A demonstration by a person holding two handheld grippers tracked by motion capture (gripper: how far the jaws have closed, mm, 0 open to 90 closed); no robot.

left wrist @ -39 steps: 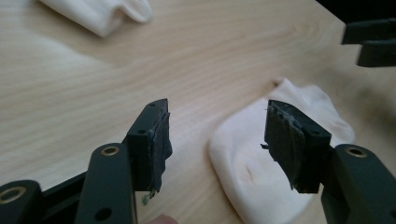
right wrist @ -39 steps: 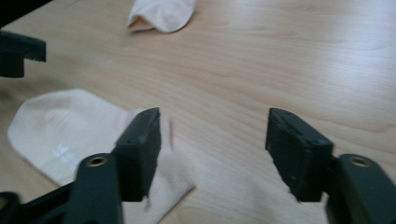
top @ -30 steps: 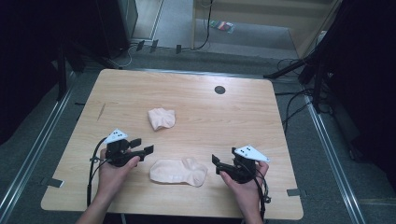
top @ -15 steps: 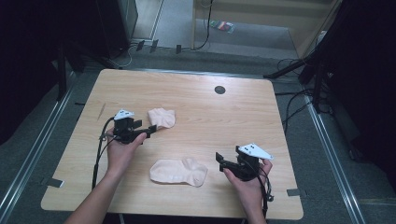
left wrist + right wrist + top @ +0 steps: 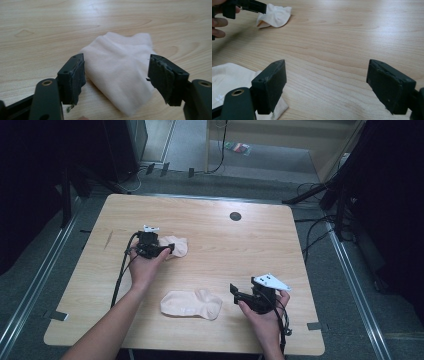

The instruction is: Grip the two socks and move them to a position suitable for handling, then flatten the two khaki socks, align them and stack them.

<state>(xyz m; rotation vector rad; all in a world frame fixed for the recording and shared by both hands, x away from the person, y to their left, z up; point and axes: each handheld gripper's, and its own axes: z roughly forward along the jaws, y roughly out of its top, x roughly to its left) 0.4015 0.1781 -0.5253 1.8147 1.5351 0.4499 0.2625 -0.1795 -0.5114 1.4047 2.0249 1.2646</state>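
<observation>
Two pale socks lie on the wooden table (image 5: 225,245). A folded sock (image 5: 177,246) (image 5: 120,67) (image 5: 275,15) rests left of centre. My left gripper (image 5: 167,249) (image 5: 116,75) is open, its jaws on either side of the near end of this sock, not closed on it. A flat sock (image 5: 191,304) (image 5: 227,77) lies near the front edge. My right gripper (image 5: 235,292) (image 5: 327,82) is open just right of the flat sock, with bare wood between its jaws.
A small black round hole (image 5: 235,216) sits in the table towards the back. Cables (image 5: 320,235) run on the floor at the right, and a metal rail (image 5: 35,285) lies along the left side.
My left gripper has moved from the front left of the table forward to the folded sock, and its jaws now straddle it. The right gripper has stayed nearly in place.
</observation>
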